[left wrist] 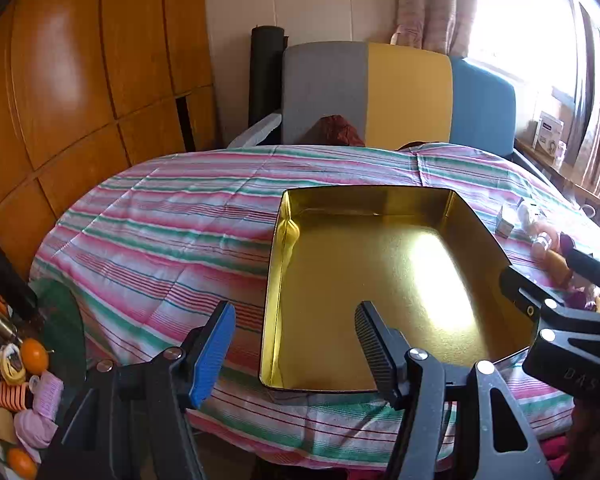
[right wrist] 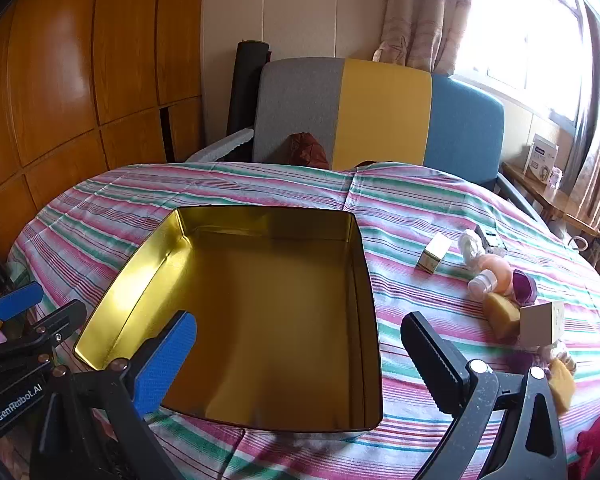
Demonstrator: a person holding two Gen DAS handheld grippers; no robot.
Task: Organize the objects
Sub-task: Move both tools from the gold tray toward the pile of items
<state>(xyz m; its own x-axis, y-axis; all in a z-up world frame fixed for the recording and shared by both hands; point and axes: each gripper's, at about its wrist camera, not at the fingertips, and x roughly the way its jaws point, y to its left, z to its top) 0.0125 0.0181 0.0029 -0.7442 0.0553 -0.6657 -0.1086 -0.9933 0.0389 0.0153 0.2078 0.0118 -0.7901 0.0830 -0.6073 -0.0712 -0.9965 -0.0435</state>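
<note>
The left hand-held gripper (left wrist: 294, 344) points down toward the near left corner of the gold tin box (left wrist: 380, 272), its jaws apart with nothing between them. The right hand-held gripper (right wrist: 300, 344) tilts down over the near right corner of the tin, jaws wide apart and empty. The open tin sits in the middle of the striped surface (right wrist: 260, 184), its long axis running away from the cameras. To its right lie small boxes and bottles (right wrist: 496, 276), partly overlapping and hard to identify.

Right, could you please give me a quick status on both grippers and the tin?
Both grippers, left gripper and right gripper, open, nothing held. Gold tin empty. Small items loose on cloth beside it. Nothing blocking.
</note>
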